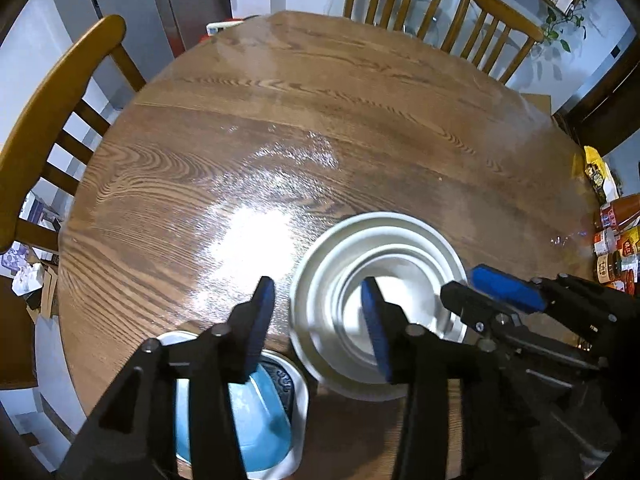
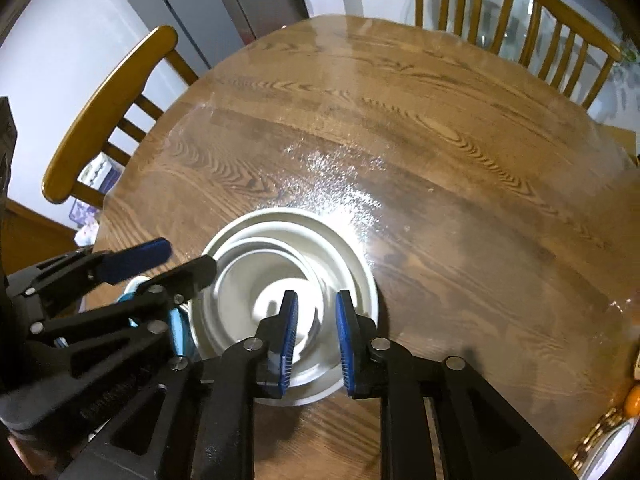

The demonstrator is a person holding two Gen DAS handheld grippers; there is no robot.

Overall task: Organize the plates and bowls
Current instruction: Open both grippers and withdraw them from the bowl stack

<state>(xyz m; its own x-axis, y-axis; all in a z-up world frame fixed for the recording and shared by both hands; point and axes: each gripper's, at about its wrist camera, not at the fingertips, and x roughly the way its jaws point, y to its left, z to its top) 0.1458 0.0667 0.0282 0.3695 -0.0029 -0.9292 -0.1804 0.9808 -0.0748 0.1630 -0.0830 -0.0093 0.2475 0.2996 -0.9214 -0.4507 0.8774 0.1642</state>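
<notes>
A stack of white bowls (image 1: 376, 304) sits on the round wooden table (image 1: 320, 120), nested one inside another with the widest underneath; three or four rims show, though motion blur makes the exact count hard to settle. The innermost bowl looks empty, its pale bottom bare.

Just beside the stack, on its left as the left wrist view shows it, stands a blue dish (image 1: 256, 412) with a white rim and a dark patterned band. It appears empty as well, though the gripper's fingers hide much of it.

The left gripper (image 1: 320, 328) points steeply down with its jaws apart. One blue pad hangs over the inside of the white stack, the other over the table by the blue dish, and the stack's left rim lies between them without being pressed.

The right gripper (image 2: 316, 340) also has its jaws parted, less widely. They straddle the near right rim of the stack, with no clear contact on either pad.

Wooden chairs (image 1: 60, 120) stand around the table, and jars and bottles (image 1: 616, 248) cluster past its right edge.
</notes>
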